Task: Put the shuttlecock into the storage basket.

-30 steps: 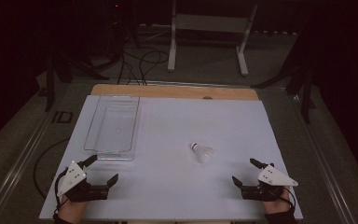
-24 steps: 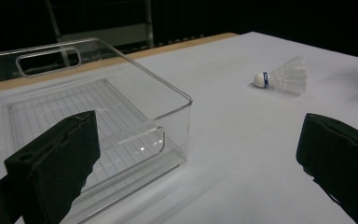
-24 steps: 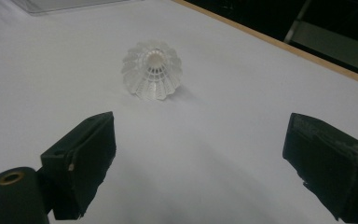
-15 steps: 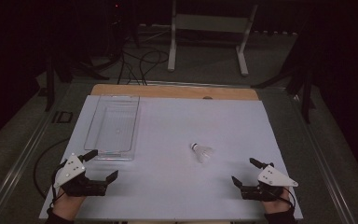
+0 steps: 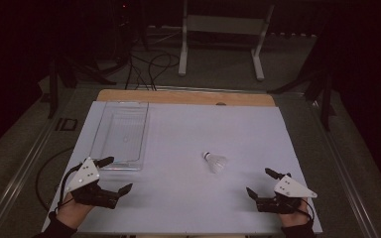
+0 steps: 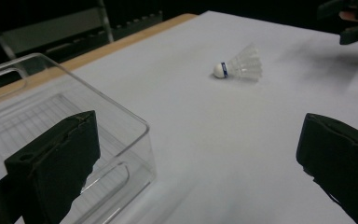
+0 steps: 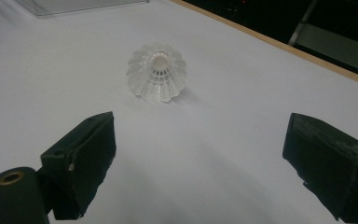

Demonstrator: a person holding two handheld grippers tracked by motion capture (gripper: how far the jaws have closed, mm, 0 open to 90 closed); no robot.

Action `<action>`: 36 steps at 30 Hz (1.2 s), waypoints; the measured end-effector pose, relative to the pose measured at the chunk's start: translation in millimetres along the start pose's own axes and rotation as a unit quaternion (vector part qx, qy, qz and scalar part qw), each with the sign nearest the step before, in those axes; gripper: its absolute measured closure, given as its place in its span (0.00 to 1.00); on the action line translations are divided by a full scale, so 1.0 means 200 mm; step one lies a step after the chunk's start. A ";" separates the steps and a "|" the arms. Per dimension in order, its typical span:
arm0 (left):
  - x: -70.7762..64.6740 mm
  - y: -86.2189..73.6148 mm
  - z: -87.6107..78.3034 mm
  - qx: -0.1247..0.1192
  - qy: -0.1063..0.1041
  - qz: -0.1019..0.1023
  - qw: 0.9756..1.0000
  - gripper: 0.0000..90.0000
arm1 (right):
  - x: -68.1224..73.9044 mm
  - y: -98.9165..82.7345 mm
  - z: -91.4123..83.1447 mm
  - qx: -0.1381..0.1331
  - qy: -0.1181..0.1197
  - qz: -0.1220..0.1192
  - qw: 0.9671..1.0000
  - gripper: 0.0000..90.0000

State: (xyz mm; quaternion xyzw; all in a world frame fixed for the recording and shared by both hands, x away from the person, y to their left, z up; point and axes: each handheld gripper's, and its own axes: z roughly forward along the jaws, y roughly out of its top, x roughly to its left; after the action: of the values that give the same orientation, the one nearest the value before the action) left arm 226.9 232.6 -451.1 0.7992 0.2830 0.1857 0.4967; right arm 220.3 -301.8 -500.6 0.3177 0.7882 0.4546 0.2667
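My left gripper (image 5: 113,174) and right gripper (image 5: 262,182) hover jaws apart at the tabletop's (image 5: 188,129) near corners, shuttlecock (image 5: 215,161) lying between, clear tray (image 5: 121,134) toward the left edge.

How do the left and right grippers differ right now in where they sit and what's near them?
The left gripper sits at the near end of the clear plastic bin, one jaw by its rim; the right gripper is over bare white sheet, nothing beside it. The shuttlecock lies closer to the right gripper than to the left, side-on to the left gripper's camera, skirt toward the right's. Both are open, empty and near the table's front edge.
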 end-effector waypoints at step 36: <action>-0.01 0.10 0.14 0.148 -0.107 0.087 0.979 0.00 | 0.00 0.00 0.01 0.004 0.004 -0.002 1.000 0.11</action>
State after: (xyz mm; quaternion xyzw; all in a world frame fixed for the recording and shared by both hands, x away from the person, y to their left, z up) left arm 246.4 206.0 -445.6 0.9006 0.1816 0.0979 0.3826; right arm 220.5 -300.5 -501.3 0.3157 0.7917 0.4520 0.2630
